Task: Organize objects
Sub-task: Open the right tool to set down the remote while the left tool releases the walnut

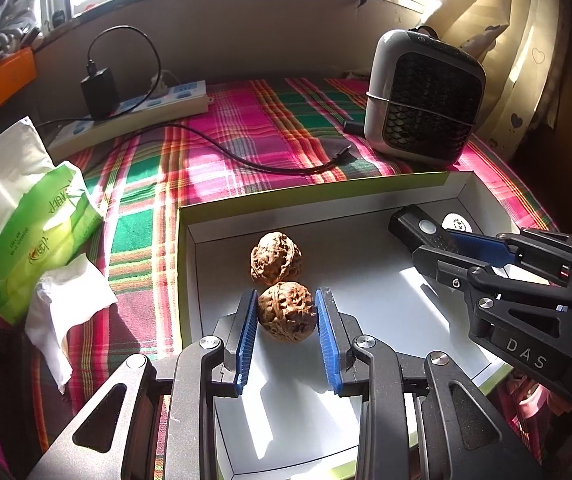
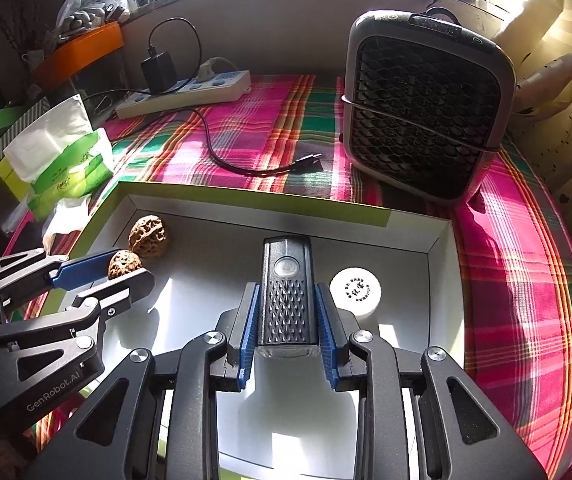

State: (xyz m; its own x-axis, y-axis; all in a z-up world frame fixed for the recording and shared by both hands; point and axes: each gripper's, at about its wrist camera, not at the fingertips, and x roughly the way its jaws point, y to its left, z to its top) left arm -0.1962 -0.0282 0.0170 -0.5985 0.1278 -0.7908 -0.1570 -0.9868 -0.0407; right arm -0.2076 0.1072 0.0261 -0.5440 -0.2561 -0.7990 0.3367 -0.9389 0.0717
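A shallow box with a white floor and green rim [image 1: 185, 280] [image 2: 246, 197] lies on the plaid cloth. My left gripper [image 1: 287, 295] [image 2: 132, 266] is shut on a brown walnut [image 1: 286, 314] [image 2: 123, 265], just over the box floor at its left side. A second walnut [image 1: 276, 258] [image 2: 148, 236] rests right behind it. My right gripper [image 2: 286, 286] [image 1: 432, 242] is shut on a black hand light [image 2: 286, 292] [image 1: 420, 229] with a round button, low over the box's right part. A white round cap [image 2: 355, 290] [image 1: 456, 224] lies beside the light.
A grey grilled fan [image 1: 426, 96] [image 2: 426, 112] stands behind the box on the right. At the back left lies a white power strip [image 1: 138, 112] with a black charger, its cable [image 1: 246, 156] trailing across the cloth. A green tissue pack [image 1: 34, 216] sits left of the box.
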